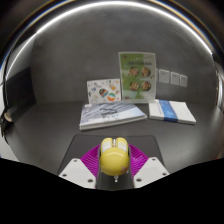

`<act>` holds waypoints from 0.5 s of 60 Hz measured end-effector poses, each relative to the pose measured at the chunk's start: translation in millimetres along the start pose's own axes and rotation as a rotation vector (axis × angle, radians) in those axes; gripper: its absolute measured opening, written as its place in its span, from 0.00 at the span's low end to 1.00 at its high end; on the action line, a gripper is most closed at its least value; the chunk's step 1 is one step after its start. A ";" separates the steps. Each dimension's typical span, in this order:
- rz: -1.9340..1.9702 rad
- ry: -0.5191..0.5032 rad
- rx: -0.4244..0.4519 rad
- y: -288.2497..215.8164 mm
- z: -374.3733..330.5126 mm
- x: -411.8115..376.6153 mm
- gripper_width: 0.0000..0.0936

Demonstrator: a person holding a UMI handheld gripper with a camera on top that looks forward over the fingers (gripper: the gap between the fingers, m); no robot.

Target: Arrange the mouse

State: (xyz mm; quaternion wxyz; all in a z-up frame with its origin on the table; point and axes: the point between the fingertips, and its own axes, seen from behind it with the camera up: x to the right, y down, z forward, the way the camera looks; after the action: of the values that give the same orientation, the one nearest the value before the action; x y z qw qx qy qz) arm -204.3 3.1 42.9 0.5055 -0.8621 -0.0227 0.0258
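A yellow mouse [112, 155] sits between my gripper's [112, 160] two fingers, its rounded back toward the camera. The magenta pads [94, 158] press against it on both sides, and it appears lifted above the grey table [60, 100]. The mouse hides the gap between the fingertips.
Beyond the fingers a stack of booklets or papers [112, 115] lies on the table. A white and blue folded item [172, 111] lies to its right. Two picture cards, a small one [103, 92] and a green one [137, 74], stand against the wall behind.
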 end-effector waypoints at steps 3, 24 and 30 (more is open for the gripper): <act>-0.011 0.018 -0.029 17.9 5.2 -8.9 0.39; -0.008 0.065 -0.120 56.4 8.7 -14.3 0.71; 0.022 0.040 -0.124 57.2 -9.5 -10.8 0.89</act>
State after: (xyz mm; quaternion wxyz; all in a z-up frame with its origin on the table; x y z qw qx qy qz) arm -213.7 -33.8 -2.2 0.4510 -0.8924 -0.0044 0.0126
